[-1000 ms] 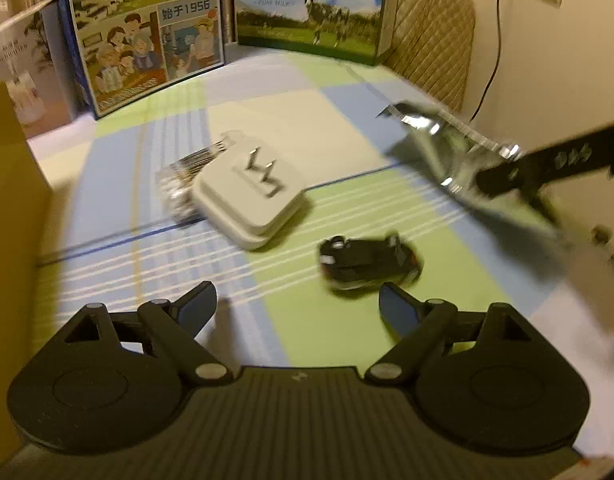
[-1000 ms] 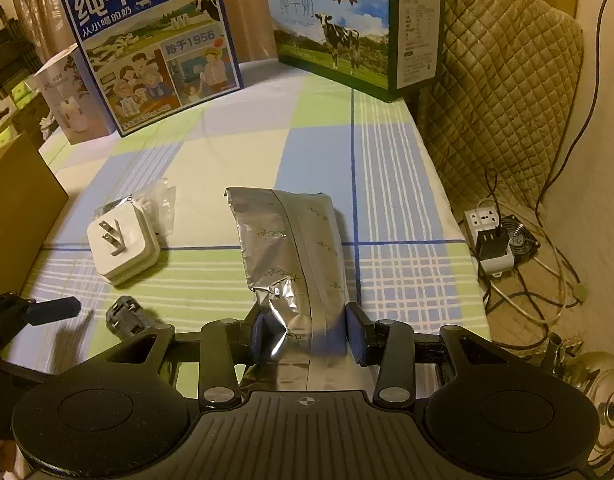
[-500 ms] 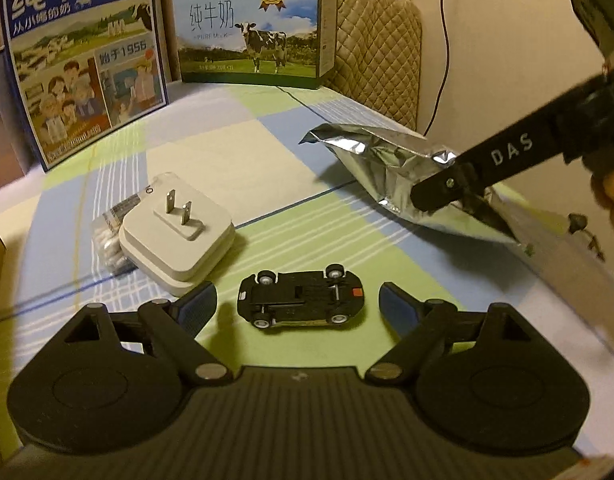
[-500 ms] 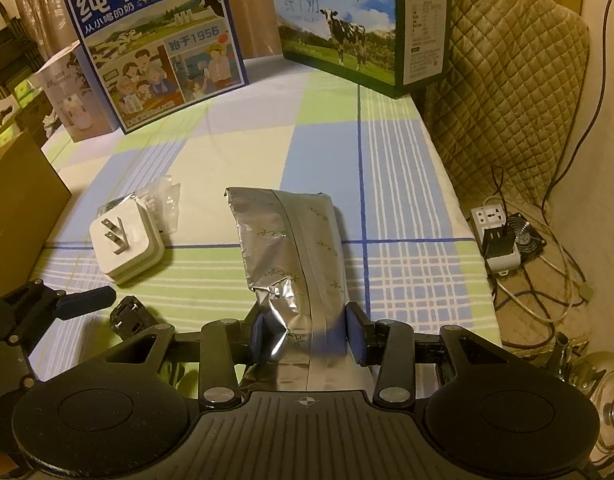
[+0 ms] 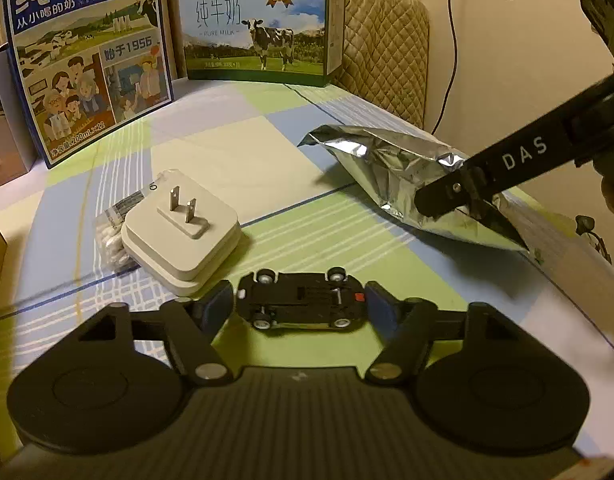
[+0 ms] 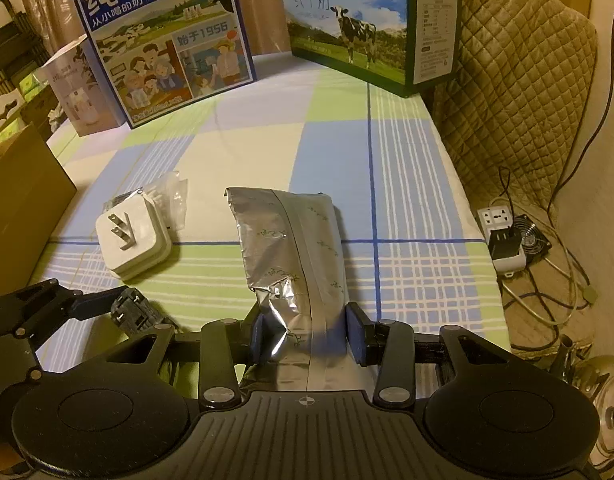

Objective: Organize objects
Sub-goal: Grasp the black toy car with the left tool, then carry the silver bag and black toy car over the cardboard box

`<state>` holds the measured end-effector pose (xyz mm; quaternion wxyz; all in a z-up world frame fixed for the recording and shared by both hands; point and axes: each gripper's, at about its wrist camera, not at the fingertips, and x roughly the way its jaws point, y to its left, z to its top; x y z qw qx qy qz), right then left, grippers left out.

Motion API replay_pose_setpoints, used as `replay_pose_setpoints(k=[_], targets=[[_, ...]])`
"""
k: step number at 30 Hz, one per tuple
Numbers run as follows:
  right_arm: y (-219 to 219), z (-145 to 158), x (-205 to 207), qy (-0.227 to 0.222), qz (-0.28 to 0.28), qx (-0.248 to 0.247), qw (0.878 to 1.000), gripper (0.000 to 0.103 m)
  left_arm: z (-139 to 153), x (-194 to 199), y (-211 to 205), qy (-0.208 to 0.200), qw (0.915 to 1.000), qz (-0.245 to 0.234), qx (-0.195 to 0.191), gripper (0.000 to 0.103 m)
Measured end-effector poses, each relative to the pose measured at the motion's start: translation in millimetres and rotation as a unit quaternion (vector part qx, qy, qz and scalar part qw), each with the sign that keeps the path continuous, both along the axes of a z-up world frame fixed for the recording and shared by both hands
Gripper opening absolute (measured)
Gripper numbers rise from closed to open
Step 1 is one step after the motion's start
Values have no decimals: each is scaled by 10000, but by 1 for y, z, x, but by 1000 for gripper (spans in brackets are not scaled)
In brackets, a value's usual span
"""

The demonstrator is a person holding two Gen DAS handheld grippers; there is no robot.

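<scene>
On the near edge of the desk [image 5: 267, 148], which wears a checked cloth of green, blue and cream, a small black toy car [image 5: 301, 304] lies on its roof, its flat underside and 4 pale wheels turned up. It sits crosswise between the blue pads of the left gripper [image 5: 299, 306]. That gripper's jaws have just been closing and now stand right at the car's 2 ends; whether the pads already press on it I cannot tell. In the right wrist view the car [image 6: 133, 312] shows only as a dark lump at the tip of the left gripper's finger [image 6: 95, 304].

Just left of the car and a little farther off is a white plug adapter [image 5: 183, 236], prongs up, lying partly on a clear plastic bag [image 5: 115, 224] of small white pieces.

To the right, a crinkled silver foil pouch [image 6: 291, 248] lies lengthwise, its far end free and its near end pinched between the pads of the right gripper [image 6: 307, 336], which is about half closed on it. The foil buckles where the pads squeeze.

At the far side of the desk stand 2 milk cartons: a blue 1 [image 5: 87, 60] on the left with cartoon people, and a green and blue 1 [image 5: 259, 28] with a cow. A brown cardboard box [image 6: 19, 204] stands at the left edge, and a quilted chair back [image 6: 519, 72] at the far right.
</scene>
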<state>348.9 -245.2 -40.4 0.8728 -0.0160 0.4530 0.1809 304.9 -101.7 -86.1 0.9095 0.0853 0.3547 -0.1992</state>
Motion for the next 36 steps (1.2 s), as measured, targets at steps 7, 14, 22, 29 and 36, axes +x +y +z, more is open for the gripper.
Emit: replay_pose_setpoints(k=[7, 14, 22, 29, 36], targets=[[2, 1, -1, -14, 27, 3, 10000, 38, 4, -2, 1, 9, 10000, 77, -59, 63], [5, 11, -9, -94, -3, 89, 9999, 38, 17, -12, 5, -44, 9998, 199, -47, 63], [4, 36, -45, -225, -205, 450, 9985, 38, 47, -33, 22, -129, 9989, 415, -189, 63], [10, 54, -105, -437, -289, 682, 9963, 38, 79, -72, 43, -75, 9968, 672, -417, 63], [21, 68, -163, -531, -240, 980, 9935, 38, 100, -126, 66, 97, 9947, 915, -450, 63]])
